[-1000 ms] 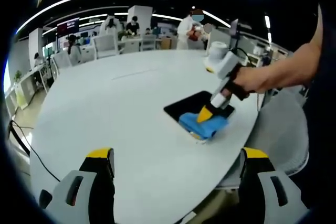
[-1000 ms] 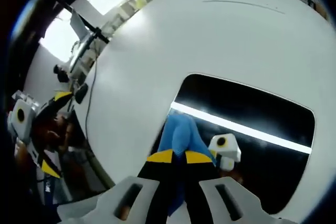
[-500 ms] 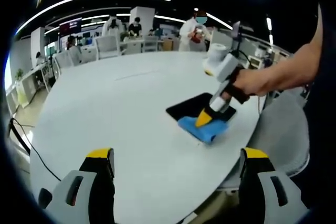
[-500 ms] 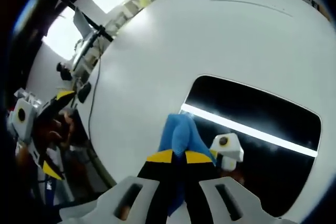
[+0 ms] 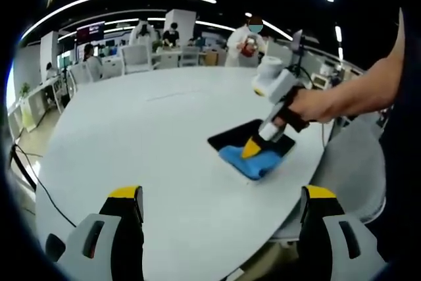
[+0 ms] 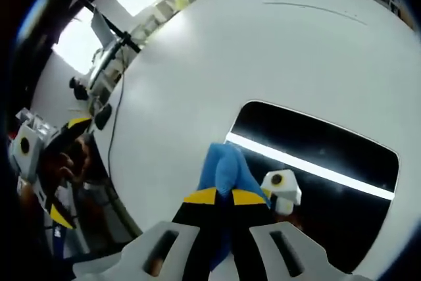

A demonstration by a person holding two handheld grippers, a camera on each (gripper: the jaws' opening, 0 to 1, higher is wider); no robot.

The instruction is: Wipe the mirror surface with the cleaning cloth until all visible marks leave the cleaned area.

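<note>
A dark rectangular mirror (image 5: 251, 137) (image 6: 322, 156) lies flat near the round white table's edge and reflects a bright ceiling strip. The blue cleaning cloth (image 5: 251, 160) (image 6: 225, 169) rests on the mirror's near end, overlapping onto the table. My right gripper (image 6: 222, 197) (image 5: 252, 149) is shut on the cloth and presses it down, held by a person's hand (image 5: 314, 104). My left gripper (image 5: 220, 192) hovers open over the table's near edge, well short of the mirror, with nothing between its jaws. It appears small at the left (image 6: 56, 169) in the right gripper view.
The white table (image 5: 145, 129) stretches far to the left and back. A grey chair (image 5: 352, 162) stands at the table's right edge. Several people and desks (image 5: 145, 44) sit in the background. A cable (image 5: 29, 179) hangs at the left.
The right gripper has slid the cloth a little left and back along the mirror's near end. The left gripper has stayed put.
</note>
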